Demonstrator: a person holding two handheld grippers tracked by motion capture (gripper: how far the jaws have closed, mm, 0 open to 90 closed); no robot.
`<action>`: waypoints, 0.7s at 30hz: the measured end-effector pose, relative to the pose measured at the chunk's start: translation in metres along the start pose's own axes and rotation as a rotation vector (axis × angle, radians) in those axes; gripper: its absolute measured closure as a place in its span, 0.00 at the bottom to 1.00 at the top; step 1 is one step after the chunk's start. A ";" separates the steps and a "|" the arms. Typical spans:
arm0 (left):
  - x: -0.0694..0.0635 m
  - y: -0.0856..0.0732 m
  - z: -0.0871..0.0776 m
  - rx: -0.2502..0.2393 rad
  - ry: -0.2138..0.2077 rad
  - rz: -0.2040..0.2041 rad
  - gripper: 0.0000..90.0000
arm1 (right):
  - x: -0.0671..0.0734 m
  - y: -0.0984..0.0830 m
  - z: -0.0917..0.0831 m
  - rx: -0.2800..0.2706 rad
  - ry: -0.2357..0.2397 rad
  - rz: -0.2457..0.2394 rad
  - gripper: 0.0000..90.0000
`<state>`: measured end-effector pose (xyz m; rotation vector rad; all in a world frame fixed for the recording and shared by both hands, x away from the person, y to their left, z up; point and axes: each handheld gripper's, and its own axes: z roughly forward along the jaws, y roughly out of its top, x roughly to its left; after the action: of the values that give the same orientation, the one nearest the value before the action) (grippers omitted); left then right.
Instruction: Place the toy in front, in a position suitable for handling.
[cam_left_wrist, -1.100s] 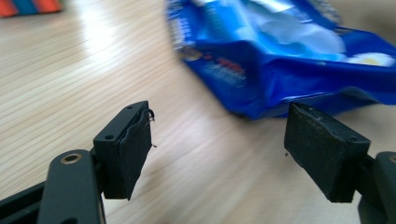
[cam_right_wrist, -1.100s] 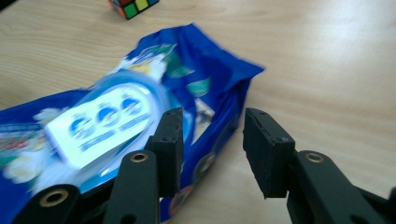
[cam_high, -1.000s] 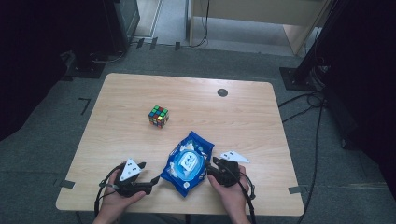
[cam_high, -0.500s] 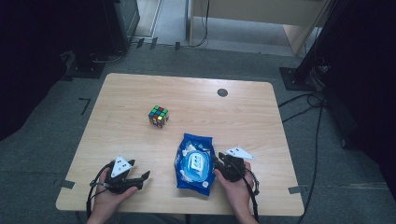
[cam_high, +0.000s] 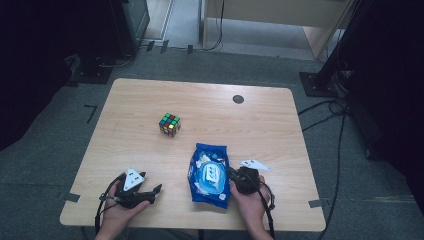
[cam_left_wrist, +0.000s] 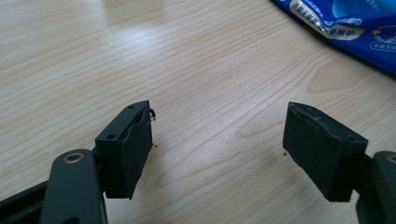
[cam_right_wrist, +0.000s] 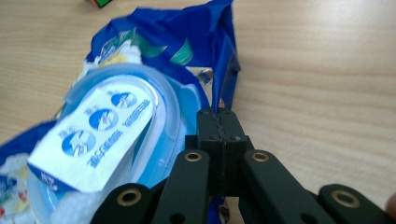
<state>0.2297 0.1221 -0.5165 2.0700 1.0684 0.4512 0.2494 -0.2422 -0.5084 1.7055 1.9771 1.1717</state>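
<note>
Our right tongs (cam_right_wrist: 219, 122) have just closed on the side film of the wipes pack (cam_high: 210, 173) lying mid-desk (cam_high: 270, 125); it looks soft, light and crinkly, so we pinch film. Left tongs (cam_left_wrist: 217, 147) gape empty.

High cam: fixed above my side, looks fwd + down, whole table (cam_high: 210, 107) in frame, far off. L gripper cam: rides my left gripper (cam_left_wrist: 217, 154), skims low over the wood, very close; pack (cam_left_wrist: 348, 28) corner at top right. R gripper cam: on my right gripper (cam_right_wrist: 219, 126), close up on pack. All 3 views share pack + tabletop; cube (cam_high: 169, 124) shows in high + R.
</note>
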 end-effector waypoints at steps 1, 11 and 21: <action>0.000 0.000 0.000 -0.001 -0.001 0.000 0.27 | -0.001 0.003 0.000 -0.008 0.004 0.000 1.00; 0.000 0.000 0.000 0.002 -0.003 -0.002 0.27 | -0.036 0.041 0.004 -0.075 -0.105 0.000 1.00; 0.000 0.000 0.001 0.005 -0.003 -0.004 0.27 | -0.080 0.056 0.015 -0.077 -0.217 0.028 1.00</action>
<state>0.2304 0.1218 -0.5168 2.0712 1.0729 0.4437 0.3198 -0.3113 -0.5005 1.7451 1.7626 1.0099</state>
